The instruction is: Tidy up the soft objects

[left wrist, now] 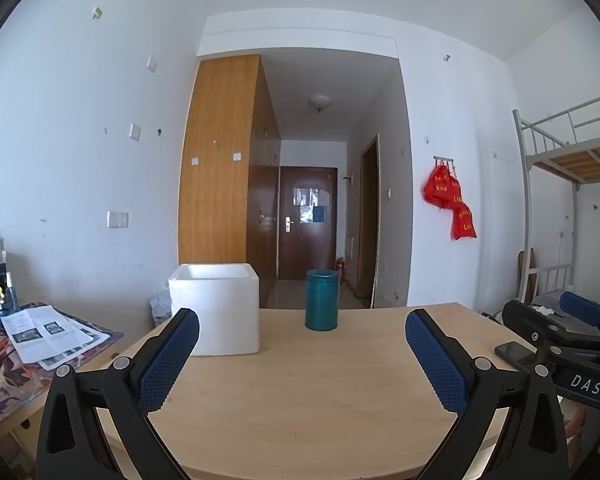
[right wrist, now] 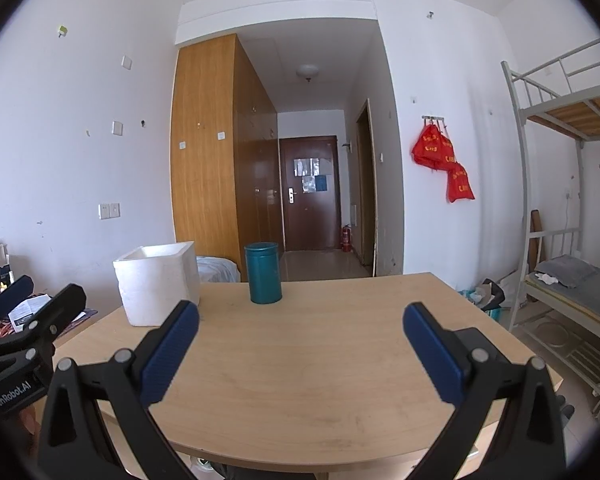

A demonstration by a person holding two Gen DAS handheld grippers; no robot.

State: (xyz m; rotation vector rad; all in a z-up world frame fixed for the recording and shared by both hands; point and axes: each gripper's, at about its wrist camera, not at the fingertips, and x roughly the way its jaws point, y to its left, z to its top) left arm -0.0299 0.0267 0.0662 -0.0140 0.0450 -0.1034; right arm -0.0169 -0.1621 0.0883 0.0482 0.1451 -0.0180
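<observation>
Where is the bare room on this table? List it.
The table is bare across its near half and right side, from the teal canister to the front edge. The far left corner is crowded: the white foam box stands beside the canister. A phone lies at the right edge.

Right gripper [right wrist: 301, 322] held above near edge of wooden table [right wrist: 320, 360], blue-padded fingers [right wrist: 168, 354] spread wide, nothing between them. White foam box [right wrist: 158, 284] at table's far left, top open, contents not visible. Teal canister [right wrist: 265, 273] upright just right of box, apart from it. Left gripper [right wrist: 32, 312] partly in view at left edge, state not determinable. Red bags [right wrist: 440, 160] hung on right wall. Bunk bed [right wrist: 564, 200] at far right. Dark door [right wrist: 310, 192] at end of corridor.
</observation>
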